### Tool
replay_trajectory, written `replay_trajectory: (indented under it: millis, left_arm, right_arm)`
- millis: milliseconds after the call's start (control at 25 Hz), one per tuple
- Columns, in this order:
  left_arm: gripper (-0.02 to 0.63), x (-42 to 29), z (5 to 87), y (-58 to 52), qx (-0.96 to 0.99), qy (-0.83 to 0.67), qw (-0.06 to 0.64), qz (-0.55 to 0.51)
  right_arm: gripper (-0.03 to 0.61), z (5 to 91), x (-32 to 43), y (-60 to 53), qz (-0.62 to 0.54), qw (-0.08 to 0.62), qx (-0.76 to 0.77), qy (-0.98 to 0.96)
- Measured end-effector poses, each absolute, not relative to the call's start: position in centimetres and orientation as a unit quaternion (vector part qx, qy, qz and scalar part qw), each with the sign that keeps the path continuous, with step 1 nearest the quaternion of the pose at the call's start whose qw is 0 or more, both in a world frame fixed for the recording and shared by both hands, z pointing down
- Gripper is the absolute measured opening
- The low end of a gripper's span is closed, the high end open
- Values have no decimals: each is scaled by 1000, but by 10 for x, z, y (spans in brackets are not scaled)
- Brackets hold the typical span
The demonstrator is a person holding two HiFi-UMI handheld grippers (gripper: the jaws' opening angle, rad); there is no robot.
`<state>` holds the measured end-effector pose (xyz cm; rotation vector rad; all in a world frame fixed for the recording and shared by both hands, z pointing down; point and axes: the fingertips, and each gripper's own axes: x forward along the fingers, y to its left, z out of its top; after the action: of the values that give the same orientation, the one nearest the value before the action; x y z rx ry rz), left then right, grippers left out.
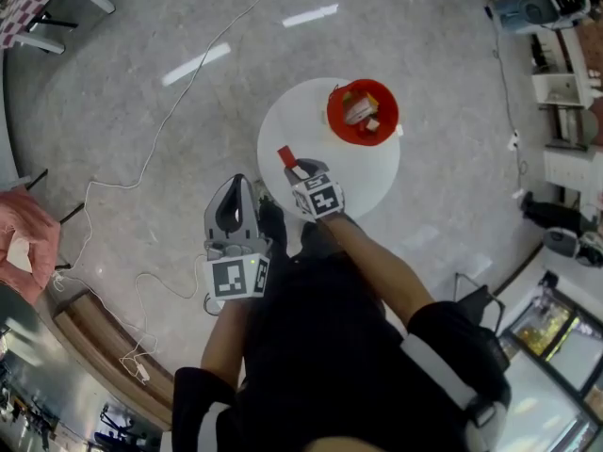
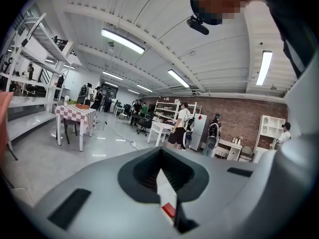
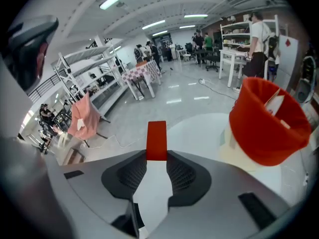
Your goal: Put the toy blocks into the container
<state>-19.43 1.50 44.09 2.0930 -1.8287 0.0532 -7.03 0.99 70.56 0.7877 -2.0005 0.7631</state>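
Note:
A red container (image 1: 362,130) (image 3: 269,128) stands at the far side of the round white table (image 1: 292,121) (image 3: 199,133), with pale blocks (image 1: 361,111) (image 3: 275,103) inside it. My right gripper (image 1: 294,164) (image 3: 157,156) hangs above the table's near left part, short of the container, and is shut on a red block (image 1: 285,155) (image 3: 157,141) that sticks out past its tips. A white length runs back from the block between the pads. My left gripper (image 1: 236,185) (image 2: 160,153) is off the table's left edge over the floor, its jaws meeting at the tips.
A white cable (image 1: 188,83) snakes over the grey floor left of the table. A pink-draped chair (image 1: 24,238) and a wooden bench (image 1: 94,337) are at the left, with white shelving (image 1: 565,92) at the right. The person's dark-clothed body fills the lower middle.

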Motion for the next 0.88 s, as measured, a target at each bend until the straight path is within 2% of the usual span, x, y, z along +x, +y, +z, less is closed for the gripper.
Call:
replay_trajectory:
  millis: [280, 440, 640, 880]
  left_arm:
    - [-8, -155, 416, 5, 768, -623, 149, 15]
    - [-8, -124, 397, 3, 781, -611, 128, 13]
    - [-8, -93, 387, 3, 790, -602, 119, 12]
    - [-8, -76, 381, 2, 790, -602, 118, 22]
  right_arm:
    - [121, 612, -17, -51, 257, 323, 379, -828]
    - [122, 585, 41, -86, 245, 294, 430, -817]
    - [121, 600, 107, -114, 258, 294, 482, -784]
    - [123, 640, 139, -123, 282, 328, 494, -754]
